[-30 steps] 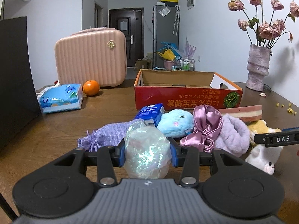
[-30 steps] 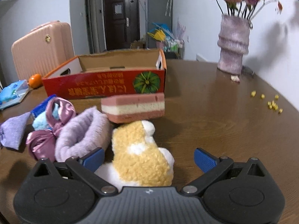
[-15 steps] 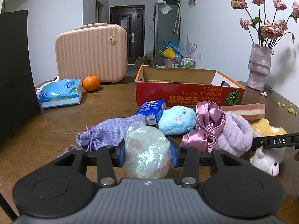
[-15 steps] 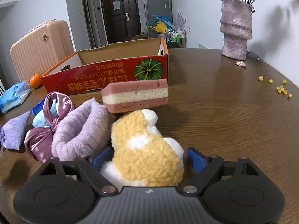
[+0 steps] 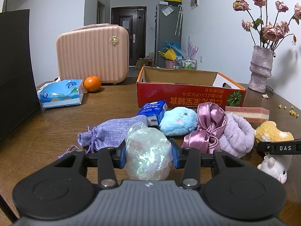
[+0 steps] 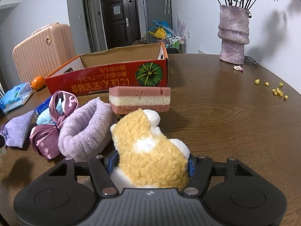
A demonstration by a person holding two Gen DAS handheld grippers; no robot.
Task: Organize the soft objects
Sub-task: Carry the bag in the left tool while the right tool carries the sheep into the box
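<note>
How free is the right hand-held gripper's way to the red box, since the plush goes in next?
Probably free: the right hand-held gripper, just closing on the plush, faces the open-topped box; only the low sponge lies between.

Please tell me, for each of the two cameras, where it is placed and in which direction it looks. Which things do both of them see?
Left wrist: sits on the left gripper, looking along its fingers over the table; own jaws hold an iridescent ball.
Right wrist: sits on the right gripper, looking the same way; own jaws, just closing, pinch a yellow plush toy.
Shared: red cardboard box, striped sponge, vase, pink suitcase.
</note>
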